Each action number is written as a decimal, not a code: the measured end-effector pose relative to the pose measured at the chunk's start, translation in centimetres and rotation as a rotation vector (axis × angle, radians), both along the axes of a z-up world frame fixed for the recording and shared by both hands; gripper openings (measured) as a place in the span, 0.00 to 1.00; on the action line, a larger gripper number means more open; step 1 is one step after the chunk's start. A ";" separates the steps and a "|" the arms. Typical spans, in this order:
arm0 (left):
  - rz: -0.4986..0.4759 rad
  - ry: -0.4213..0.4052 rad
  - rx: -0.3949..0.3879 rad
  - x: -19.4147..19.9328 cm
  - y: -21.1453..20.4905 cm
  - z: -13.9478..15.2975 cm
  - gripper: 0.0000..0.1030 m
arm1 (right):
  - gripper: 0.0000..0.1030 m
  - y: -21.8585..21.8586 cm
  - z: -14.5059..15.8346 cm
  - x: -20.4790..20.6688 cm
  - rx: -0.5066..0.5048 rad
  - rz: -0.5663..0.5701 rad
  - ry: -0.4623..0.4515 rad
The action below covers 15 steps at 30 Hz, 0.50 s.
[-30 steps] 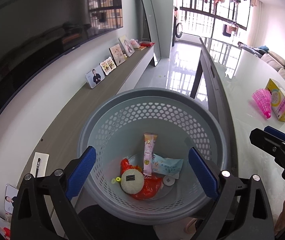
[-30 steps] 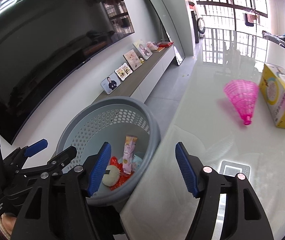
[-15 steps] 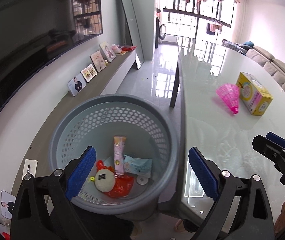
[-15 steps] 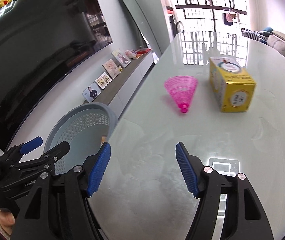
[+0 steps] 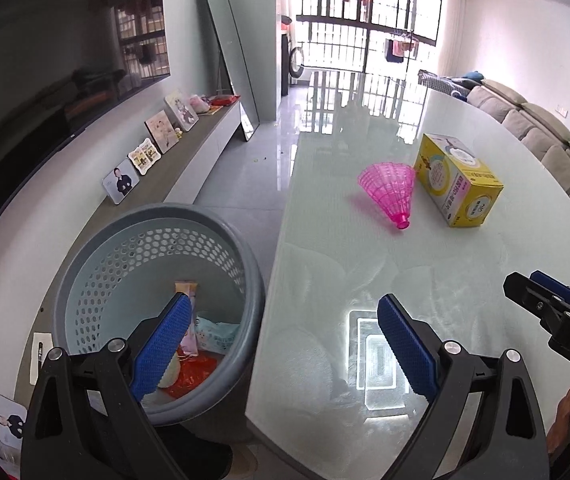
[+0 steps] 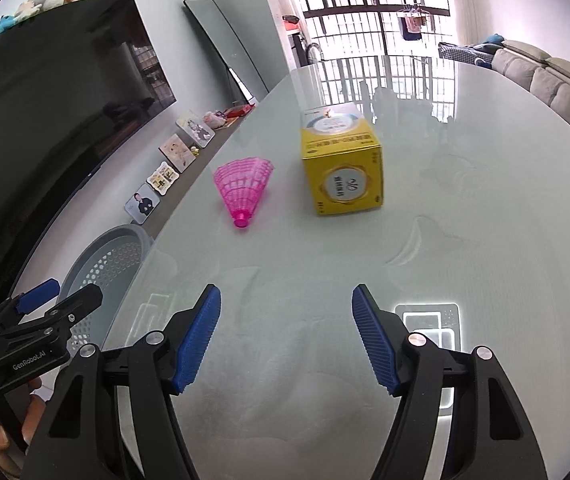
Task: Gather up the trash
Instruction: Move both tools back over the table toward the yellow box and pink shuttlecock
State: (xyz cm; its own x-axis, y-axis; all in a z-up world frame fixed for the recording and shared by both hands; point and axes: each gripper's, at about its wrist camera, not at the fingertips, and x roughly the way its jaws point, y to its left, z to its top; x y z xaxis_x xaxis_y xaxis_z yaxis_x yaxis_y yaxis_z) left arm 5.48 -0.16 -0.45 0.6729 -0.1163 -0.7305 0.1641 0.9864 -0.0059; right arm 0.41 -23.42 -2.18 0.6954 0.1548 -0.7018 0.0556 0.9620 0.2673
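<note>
My right gripper [image 6: 286,334] has its fingers spread wide, holding nothing above the tabletop [image 6: 465,240]; the left gripper [image 5: 285,344] likewise. The pink shuttlecock [image 6: 245,190] and yellow box [image 6: 343,174] lie far ahead, basket [image 5: 85,264] left.

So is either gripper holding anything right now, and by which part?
Nothing is held. The left gripper and right gripper are both open and empty.

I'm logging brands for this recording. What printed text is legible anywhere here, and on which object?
"GenRobot.AI": on the left gripper body, seen from the right wrist view.
"DAS": cut off at the picture's edge, on the right gripper body, seen from the left wrist view.
Yellow box: print too small to read.
Wrappers in the basket: unreadable.
</note>
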 end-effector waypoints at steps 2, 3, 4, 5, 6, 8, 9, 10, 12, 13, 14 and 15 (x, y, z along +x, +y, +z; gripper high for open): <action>-0.012 0.000 -0.002 0.5 -1.0 0.1 0.90 | 0.64 -1.2 -0.1 0.1 -0.001 -0.021 0.003; -0.018 -0.002 -0.004 0.7 -1.4 0.2 0.90 | 0.64 -1.7 0.0 0.1 -0.002 -0.031 0.002; -0.023 -0.005 -0.007 1.0 -1.9 0.3 0.90 | 0.64 -2.2 0.0 0.2 -0.002 -0.038 0.002; -0.030 -0.009 -0.009 1.4 -2.4 0.5 0.90 | 0.64 -2.6 0.1 0.3 -0.002 -0.045 0.002; -0.035 -0.012 -0.009 1.7 -2.8 0.6 0.90 | 0.64 -3.0 0.2 0.4 -0.003 -0.051 0.000; -0.043 -0.019 -0.007 2.3 -3.6 0.8 0.90 | 0.64 -3.4 0.5 0.9 -0.004 -0.058 -0.002; -0.047 -0.021 -0.007 2.6 -3.9 0.9 0.90 | 0.64 -3.7 0.7 1.2 -0.005 -0.059 -0.003; -0.050 -0.022 -0.007 2.9 -4.2 1.0 0.90 | 0.64 -3.8 0.8 1.6 -0.006 -0.060 -0.005; -0.056 -0.026 -0.006 3.5 -4.7 1.3 0.90 | 0.64 -4.1 1.3 2.1 -0.008 -0.058 -0.011; -0.058 -0.029 -0.005 3.9 -5.0 1.4 0.90 | 0.64 -4.1 1.6 2.6 -0.009 -0.056 -0.015; -0.060 -0.031 -0.004 4.2 -5.2 1.4 0.90 | 0.64 -4.2 1.8 3.1 -0.010 -0.056 -0.019; -0.061 -0.033 -0.002 4.5 -5.4 1.5 0.90 | 0.64 -4.3 2.1 3.6 -0.012 -0.055 -0.024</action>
